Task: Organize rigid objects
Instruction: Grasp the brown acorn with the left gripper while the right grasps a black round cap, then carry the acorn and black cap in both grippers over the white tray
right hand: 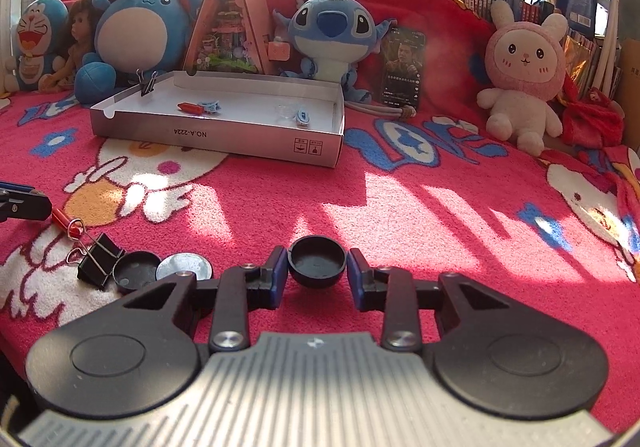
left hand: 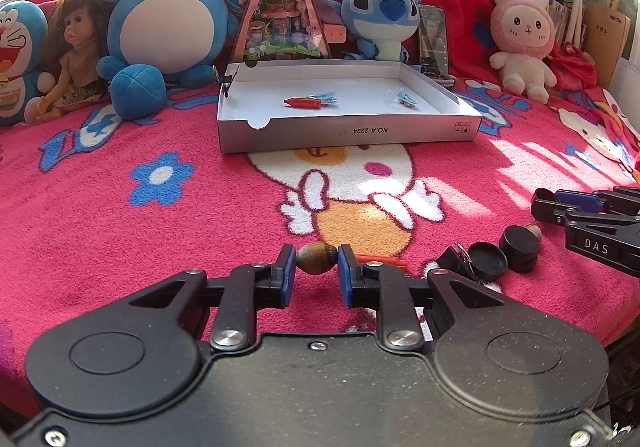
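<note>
My left gripper (left hand: 317,265) is shut on a brown oval bead (left hand: 316,258) just above the pink blanket. My right gripper (right hand: 318,271) is shut on a black round cap (right hand: 317,261), open side up; it also shows at the right edge of the left wrist view (left hand: 560,213). A white shallow box (left hand: 344,129) (right hand: 216,135) lies ahead with a red peg (left hand: 303,103) (right hand: 189,107) and blue clips (left hand: 405,98) (right hand: 302,115) inside. On the blanket lie a black binder clip (right hand: 98,261), a black lid (right hand: 135,271), a silver disc (right hand: 183,267) and a red peg (right hand: 66,221).
Plush toys (left hand: 168,27), a doll (left hand: 76,47), a triangular display house (left hand: 280,7), a Stitch plush (right hand: 332,35), a phone (right hand: 402,69) and a pink bunny (right hand: 520,79) line the back. A black binder clip (right hand: 146,85) is clipped on the box's far left wall.
</note>
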The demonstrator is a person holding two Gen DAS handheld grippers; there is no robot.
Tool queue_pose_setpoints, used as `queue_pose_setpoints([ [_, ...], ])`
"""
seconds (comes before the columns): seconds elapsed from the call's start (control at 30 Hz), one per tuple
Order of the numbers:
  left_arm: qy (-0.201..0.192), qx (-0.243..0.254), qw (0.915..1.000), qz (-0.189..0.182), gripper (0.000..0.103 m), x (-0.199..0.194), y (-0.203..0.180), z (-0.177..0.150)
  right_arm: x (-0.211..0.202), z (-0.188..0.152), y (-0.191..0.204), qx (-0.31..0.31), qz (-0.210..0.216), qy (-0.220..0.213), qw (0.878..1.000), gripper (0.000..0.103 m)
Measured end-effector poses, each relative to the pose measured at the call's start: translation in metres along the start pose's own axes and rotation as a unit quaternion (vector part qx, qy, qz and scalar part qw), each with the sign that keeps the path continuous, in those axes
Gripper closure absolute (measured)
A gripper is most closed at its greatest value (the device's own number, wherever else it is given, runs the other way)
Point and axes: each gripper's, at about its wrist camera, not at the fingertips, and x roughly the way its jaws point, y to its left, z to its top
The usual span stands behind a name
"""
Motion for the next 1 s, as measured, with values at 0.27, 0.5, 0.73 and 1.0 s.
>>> queue_pose_setpoints([
  [0.27,-0.008,-0.012,0.9999,0.01,0.082,0.002,0.005,0.013,0.001,0.009,-0.002,0.015,0.001,-0.004,1.0,0.066],
  [0.5,-0.014,-0.016,0.9998,0.006,0.082,0.004,0.005,0.024,0.003,0.017,0.001,0.02,0.005,-0.01,1.0,0.066],
  [0.73,-0.026,-0.017,0.9995,-0.002,0.082,0.005,0.005,0.039,0.006,0.028,0.003,0.028,0.011,-0.018,0.999,0.066],
  [1.0,-0.041,-0.023,0.9989,-0.001,0.082,0.012,0.01,0.062,0.012,0.045,0.005,0.033,0.017,-0.026,0.999,0.066],
])
